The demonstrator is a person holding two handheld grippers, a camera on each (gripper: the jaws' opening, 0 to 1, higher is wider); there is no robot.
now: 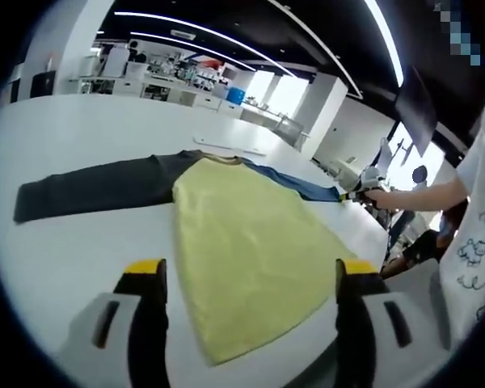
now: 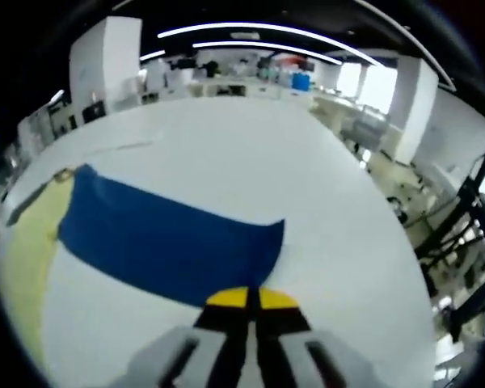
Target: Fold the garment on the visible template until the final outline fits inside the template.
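Right gripper (image 2: 248, 297) clamped on blue sleeve (image 2: 170, 242) cuff; sleeve to be carried toward 9 o'clock over yellow body (image 1: 242, 259), kept flat. Left gripper (image 1: 250, 279) apart, idle.

On the white bench (image 1: 81, 137) lies one garment (image 1: 242, 242) with one yellow body and two dark blue sleeves, one out to each side of the body, and two claws, left claw (image 1: 250, 279) and right claw (image 2: 250, 297).
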